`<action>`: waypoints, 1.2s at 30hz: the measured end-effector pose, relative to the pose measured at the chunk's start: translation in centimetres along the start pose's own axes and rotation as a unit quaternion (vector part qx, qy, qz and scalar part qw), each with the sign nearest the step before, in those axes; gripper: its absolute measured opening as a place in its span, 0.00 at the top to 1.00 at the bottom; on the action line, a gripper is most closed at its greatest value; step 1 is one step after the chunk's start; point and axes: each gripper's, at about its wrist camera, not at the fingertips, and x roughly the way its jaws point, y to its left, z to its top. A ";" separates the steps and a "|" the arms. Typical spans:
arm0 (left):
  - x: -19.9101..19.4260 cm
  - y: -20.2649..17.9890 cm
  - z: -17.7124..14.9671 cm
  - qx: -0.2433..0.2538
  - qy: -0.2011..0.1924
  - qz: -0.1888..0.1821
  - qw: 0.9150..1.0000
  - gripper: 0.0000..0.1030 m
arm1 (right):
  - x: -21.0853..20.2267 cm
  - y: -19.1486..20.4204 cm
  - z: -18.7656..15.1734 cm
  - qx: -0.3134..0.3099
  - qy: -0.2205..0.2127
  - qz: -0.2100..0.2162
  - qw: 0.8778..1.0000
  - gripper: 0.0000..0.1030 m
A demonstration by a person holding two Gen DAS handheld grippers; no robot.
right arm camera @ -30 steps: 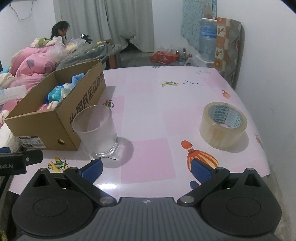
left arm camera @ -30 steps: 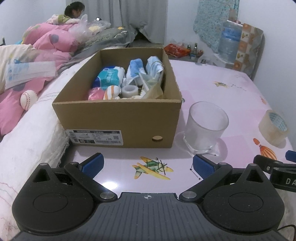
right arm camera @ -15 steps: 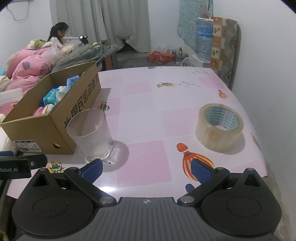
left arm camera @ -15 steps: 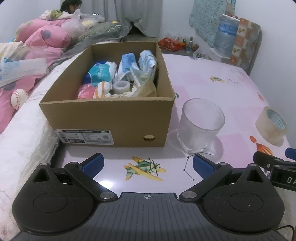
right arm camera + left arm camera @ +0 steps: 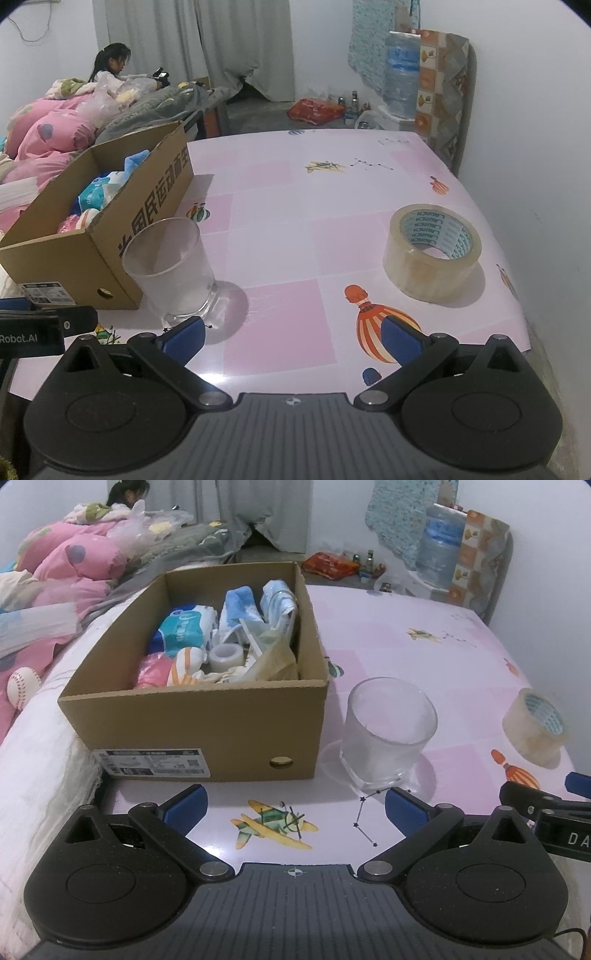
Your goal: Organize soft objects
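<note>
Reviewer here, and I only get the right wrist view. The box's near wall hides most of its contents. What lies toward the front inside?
Observer: In the left wrist view, a small white tape roll lies near the front of the cardboard box, beside an orange-striped soft piece.
Operator: Anything loose to the left of the box?
Observer: A baseball rests on the pink bedding left of the box. I cannot tell whether it is a soft one.
Operator: And the left claw?
Observer: The left claw is open with nothing between its fingers, above an airplane print.
</note>
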 end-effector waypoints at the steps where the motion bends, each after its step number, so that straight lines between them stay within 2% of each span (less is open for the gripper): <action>1: 0.0 0.0 0.0 0.000 0.000 0.000 1.000 0.00 | 0.0 0.0 0.0 0.001 0.001 0.000 1.000 0.31; 25: 0.3 -0.4 -0.1 0.007 0.006 -0.013 1.000 0.00 | 0.0 -0.3 0.2 0.000 -0.001 -0.007 1.000 0.31; 36: 1.1 -0.2 -0.4 0.009 0.026 -0.025 0.999 0.00 | 0.3 -0.1 0.3 -0.003 0.005 -0.011 1.000 0.31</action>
